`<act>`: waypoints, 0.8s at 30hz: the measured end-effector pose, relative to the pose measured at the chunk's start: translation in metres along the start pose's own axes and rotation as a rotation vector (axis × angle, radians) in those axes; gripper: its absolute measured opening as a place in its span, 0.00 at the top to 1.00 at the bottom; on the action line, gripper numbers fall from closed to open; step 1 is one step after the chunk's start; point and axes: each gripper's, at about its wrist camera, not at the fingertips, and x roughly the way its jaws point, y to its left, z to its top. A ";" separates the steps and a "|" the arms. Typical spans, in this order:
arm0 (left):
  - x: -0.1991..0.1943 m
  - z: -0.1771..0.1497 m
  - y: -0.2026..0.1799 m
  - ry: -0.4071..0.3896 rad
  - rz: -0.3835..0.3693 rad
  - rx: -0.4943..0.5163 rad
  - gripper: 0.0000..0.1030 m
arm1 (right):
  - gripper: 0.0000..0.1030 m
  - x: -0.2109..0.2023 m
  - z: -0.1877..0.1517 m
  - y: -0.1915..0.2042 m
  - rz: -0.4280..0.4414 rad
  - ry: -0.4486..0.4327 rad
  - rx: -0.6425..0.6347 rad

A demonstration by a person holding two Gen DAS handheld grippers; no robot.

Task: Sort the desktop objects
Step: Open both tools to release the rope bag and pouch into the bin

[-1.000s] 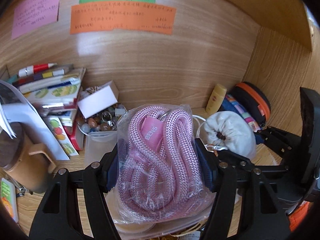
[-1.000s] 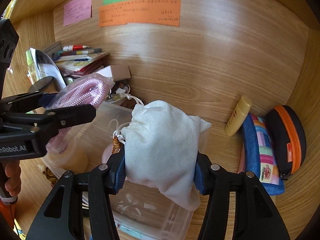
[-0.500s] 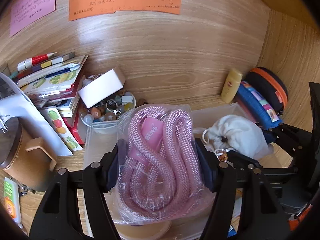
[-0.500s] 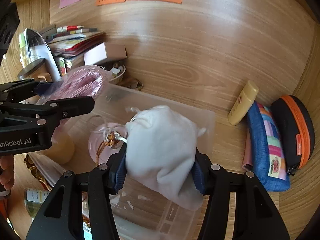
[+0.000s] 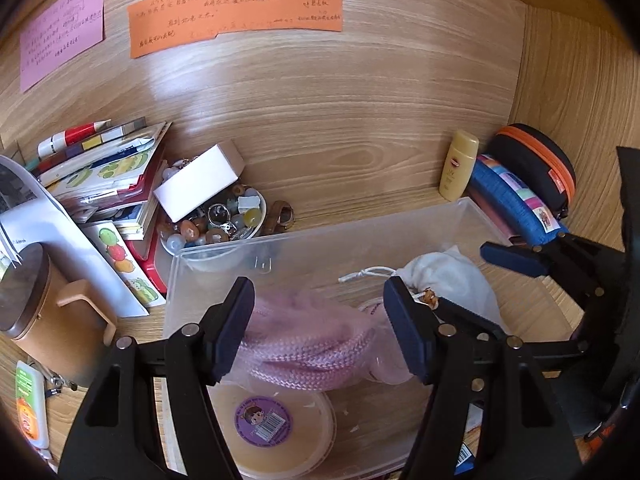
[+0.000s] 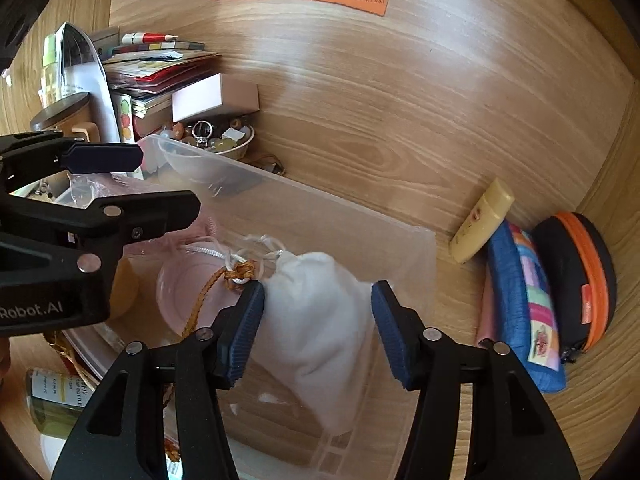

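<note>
While both claws hover over the clear plastic bin, each has its load lying loose between the fingers: the left claw stands open with the bagged pink rope resting below it inside the bin, pads clear of the bag on both sides, and the right claw is opening, its right pad already off the white drawstring pouch that sits on the bin floor between the fingers, the left pad at most brushing the cloth. Judging by how it slumps, the pouch is soft and light, shapeless under pressure, so a grip across its full belly would hold best; the knotted cord just ahead of the left finger is thin and likely to slip through. The rope looks limp but bulky, and its crinkled plastic wrap probably slides against the pads, so pinching across the thick middle of the coils seems safer than catching the film alone. Beyond the right claw, the yellow bottle and two zip cases lie on the bench, unsorted
</note>
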 end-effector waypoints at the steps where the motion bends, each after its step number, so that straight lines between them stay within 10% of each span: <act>1: 0.000 0.000 0.000 0.000 0.000 0.000 0.35 | 0.42 -0.001 0.000 0.000 -0.009 -0.004 -0.001; 6: 0.000 -0.001 0.001 0.001 -0.009 -0.009 0.21 | 0.20 -0.010 0.003 -0.001 -0.042 -0.035 -0.009; 24: -0.031 0.001 -0.001 -0.116 0.115 0.048 0.06 | 0.11 -0.033 0.009 0.006 -0.144 -0.103 -0.042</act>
